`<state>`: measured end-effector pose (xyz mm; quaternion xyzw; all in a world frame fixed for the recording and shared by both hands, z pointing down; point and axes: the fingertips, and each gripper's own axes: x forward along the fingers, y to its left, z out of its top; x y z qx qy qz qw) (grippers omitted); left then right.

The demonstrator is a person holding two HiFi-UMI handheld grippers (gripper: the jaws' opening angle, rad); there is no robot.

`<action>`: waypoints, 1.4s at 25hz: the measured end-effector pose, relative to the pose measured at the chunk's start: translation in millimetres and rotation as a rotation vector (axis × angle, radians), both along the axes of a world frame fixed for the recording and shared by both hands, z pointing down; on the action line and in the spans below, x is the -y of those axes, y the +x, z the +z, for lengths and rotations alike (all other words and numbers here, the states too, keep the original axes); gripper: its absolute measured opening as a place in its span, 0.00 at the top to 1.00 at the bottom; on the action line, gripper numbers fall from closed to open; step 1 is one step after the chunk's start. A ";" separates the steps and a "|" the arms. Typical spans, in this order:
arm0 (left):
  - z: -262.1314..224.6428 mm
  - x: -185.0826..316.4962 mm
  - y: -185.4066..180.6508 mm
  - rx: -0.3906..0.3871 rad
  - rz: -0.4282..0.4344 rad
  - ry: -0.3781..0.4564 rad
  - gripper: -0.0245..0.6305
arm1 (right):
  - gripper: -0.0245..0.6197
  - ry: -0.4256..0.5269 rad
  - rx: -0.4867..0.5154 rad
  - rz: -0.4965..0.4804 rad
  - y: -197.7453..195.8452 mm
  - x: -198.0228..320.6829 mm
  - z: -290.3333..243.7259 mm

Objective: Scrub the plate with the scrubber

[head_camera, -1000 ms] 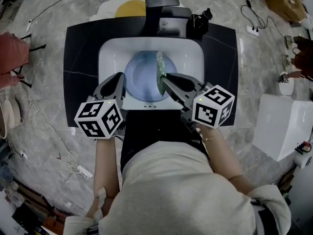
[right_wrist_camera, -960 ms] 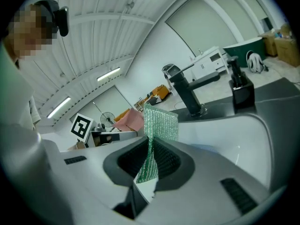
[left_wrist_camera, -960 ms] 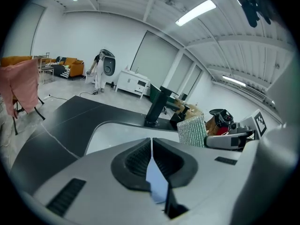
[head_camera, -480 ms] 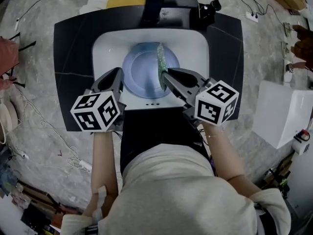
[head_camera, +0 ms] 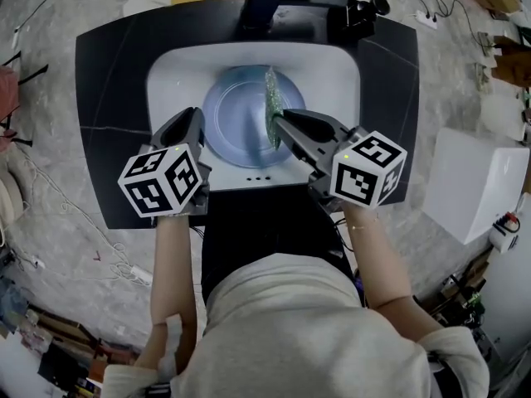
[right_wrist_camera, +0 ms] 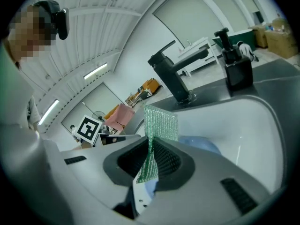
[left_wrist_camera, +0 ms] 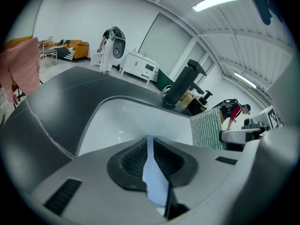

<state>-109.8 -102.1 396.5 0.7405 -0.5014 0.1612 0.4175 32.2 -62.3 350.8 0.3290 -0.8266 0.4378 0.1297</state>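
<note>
- Left claw (left_wrist_camera: 151,146): clamped down tight on the near-left rim of the pale-blue plate (head_camera: 236,114). The rim edge shows pinched between the pads in the left gripper view.
- Right claw (right_wrist_camera: 151,153): closed on the lower edge of the green mesh scrubber (right_wrist_camera: 161,121). The sheet stands on edge above the pads.
- Plate sits in the white sink (head_camera: 332,65) set into the dark desk (head_camera: 116,81). The scrubber is over the plate's right half, and contact can't be confirmed from any view.
- Black faucet (head_camera: 282,7) is at the far side, clear of both claws.
- Step, as judged: plate is braced, scrubber is brought in, and scrubbing proper is about to start.
- Next move calls for turning the scrubber so its flat face meets the plate, then rubbing across while the left claw keeps the rim from sliding. Edge-on, it would barely clean.
- Versus a second ago: both claws have sunk lower into the basin. Grips are the same, plate in the left and scrubber in the right. The scrubber is still edge-on at the same spot on the plate, and the sink now sits higher in the head view.
</note>
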 end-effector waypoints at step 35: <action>109.8 0.4 9.3 0.076 0.037 -0.278 0.75 | 0.88 -0.169 -0.128 -0.076 -7.7 -12.3 81.5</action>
